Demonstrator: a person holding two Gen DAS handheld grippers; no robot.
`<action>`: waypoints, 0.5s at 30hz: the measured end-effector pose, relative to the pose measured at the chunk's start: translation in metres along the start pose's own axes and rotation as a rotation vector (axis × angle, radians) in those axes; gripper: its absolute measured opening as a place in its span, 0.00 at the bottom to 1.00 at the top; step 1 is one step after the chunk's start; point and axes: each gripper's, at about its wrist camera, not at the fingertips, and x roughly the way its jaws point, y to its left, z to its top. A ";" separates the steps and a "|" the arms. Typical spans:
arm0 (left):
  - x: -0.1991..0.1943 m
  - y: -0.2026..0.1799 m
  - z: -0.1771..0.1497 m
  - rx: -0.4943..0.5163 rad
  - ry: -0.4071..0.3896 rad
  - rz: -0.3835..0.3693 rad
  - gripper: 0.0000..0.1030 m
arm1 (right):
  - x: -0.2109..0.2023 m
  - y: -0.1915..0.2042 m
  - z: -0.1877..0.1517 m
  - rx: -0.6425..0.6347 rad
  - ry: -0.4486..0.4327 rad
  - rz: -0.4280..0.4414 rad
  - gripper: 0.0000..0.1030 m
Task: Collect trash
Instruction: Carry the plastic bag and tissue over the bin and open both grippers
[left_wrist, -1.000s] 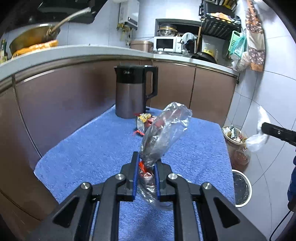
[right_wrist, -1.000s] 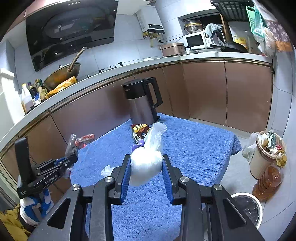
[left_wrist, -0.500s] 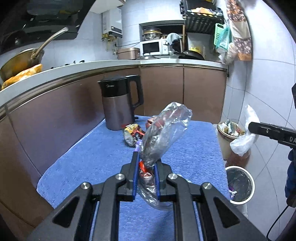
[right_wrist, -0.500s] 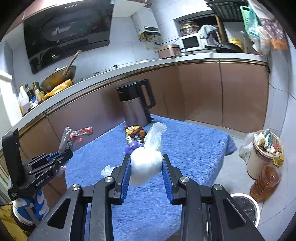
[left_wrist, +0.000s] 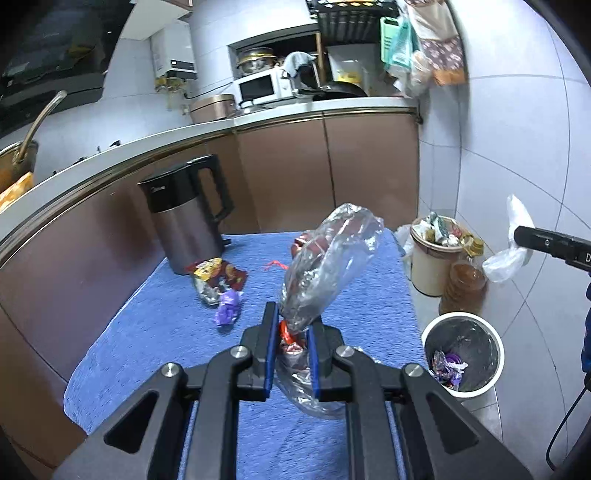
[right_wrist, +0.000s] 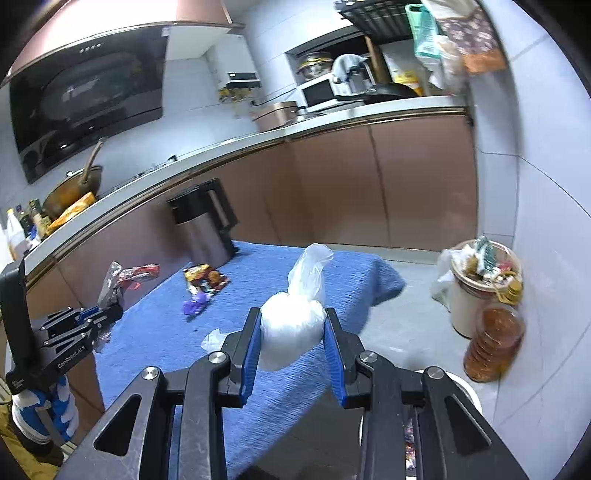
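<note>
Both hands are loaded, and this looks like the carry to the bin. The left gripper (left_wrist: 291, 345) is pinched nearly closed on the neck of a clear bag (left_wrist: 325, 266) with red wrappers inside; the bag sticks up above the blue pads and a loose fold hangs below them, over the blue towel (left_wrist: 155, 332). The right gripper (right_wrist: 293, 345) stands a bit wider, its pads pressed against both sides of a knotted white bag (right_wrist: 295, 321) whose twisted top points upward; it hangs past the towel's near edge, over the floor. The small bin (left_wrist: 463, 356) sits on the floor just beside the table, already holding a few purple and silver scraps, with a full bucket (left_wrist: 436, 254) and a jar (left_wrist: 463, 288) behind it near the wall. Still left on the towel, near the kettle (left_wrist: 184, 225), are a snack packet (left_wrist: 216, 277) and a purple wrapper (left_wrist: 229, 312). Next, I'd say, each bag has to be brought right over the bin's mouth before its jaws let go; the clear one is light and floppy and could catch on the rim or cling to a pad. Then the two pieces on the towel remain.
</note>
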 end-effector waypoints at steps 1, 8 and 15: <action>0.002 -0.004 0.001 0.006 0.004 -0.002 0.13 | -0.001 -0.003 -0.001 0.003 0.001 -0.004 0.30; 0.018 -0.036 0.003 0.064 0.046 -0.023 0.13 | -0.002 -0.034 -0.018 0.045 0.009 -0.023 0.30; 0.044 -0.074 0.009 0.119 0.110 -0.096 0.14 | -0.002 -0.071 -0.036 0.107 0.022 -0.059 0.30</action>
